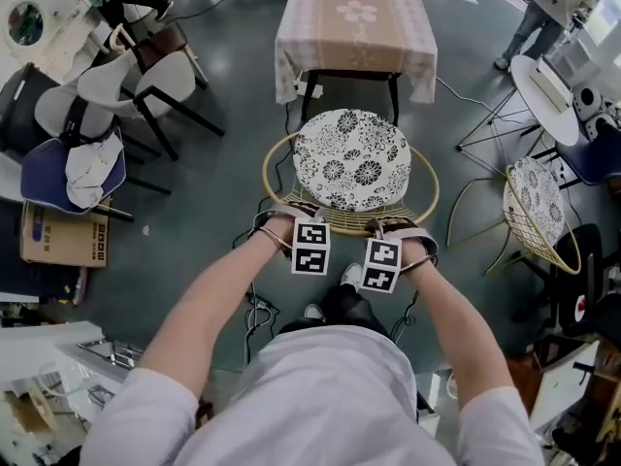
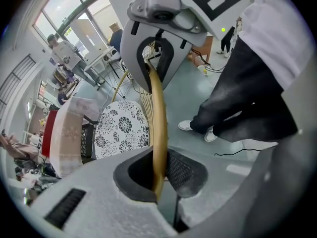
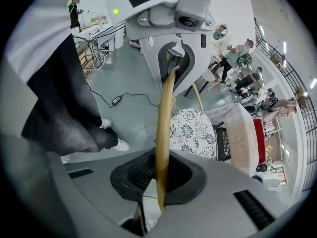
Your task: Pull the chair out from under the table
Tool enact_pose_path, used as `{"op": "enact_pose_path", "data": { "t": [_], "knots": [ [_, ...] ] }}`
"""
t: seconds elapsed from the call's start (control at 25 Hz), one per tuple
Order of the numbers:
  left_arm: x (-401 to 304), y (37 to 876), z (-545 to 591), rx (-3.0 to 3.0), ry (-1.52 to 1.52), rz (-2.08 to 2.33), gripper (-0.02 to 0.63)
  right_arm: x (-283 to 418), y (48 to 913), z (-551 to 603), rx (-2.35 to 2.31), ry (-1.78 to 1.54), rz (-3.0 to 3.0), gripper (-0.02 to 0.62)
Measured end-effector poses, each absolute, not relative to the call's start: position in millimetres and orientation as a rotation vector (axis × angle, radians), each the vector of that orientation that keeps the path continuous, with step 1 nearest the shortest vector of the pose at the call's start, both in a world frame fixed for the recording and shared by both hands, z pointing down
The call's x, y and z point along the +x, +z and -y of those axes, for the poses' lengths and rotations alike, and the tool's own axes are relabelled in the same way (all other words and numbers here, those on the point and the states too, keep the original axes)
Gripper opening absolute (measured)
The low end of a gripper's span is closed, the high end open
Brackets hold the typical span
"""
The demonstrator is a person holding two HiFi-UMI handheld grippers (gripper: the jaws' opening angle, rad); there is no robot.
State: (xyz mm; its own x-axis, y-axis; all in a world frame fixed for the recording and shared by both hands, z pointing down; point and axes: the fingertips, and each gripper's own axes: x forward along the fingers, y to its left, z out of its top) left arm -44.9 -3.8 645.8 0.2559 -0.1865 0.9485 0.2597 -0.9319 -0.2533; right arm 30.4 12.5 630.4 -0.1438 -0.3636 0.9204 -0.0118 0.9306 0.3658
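— On the grey floor, which item is entered first?
— Chair (image 1: pixel 352 158): wicker, flowered cushion. It is placed just in front of the cloth-covered table (image 1: pixel 354 13), seat outside the cloth's edge.
— How are the claws recorded?
— Left gripper (image 2: pixel 158 172) and right gripper (image 3: pixel 161 175): each is clamped narrowly on the chair's near rim (image 1: pixel 349 224), side by side.
— Any writing?
— Cardboard box (image 1: pixel 63 234): print too small to be read.
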Motion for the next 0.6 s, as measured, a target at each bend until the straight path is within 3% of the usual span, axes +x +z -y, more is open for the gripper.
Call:
{"op": "enact_pose_path", "data": {
  "t": [0.44,0.6],
  "knots": [
    [-46.4,645.2,-1.5,-2.177,-1.69,0.007,0.032,28.2,632.1,-19.8,0.327,-0.282,1.698,0.031],
    [-46.9,643.2,-2.2,-2.195,-1.648,-0.057,0.08,25.8,630.3,-23.7,0.343,-0.213,1.707,0.112]
  ]
}}
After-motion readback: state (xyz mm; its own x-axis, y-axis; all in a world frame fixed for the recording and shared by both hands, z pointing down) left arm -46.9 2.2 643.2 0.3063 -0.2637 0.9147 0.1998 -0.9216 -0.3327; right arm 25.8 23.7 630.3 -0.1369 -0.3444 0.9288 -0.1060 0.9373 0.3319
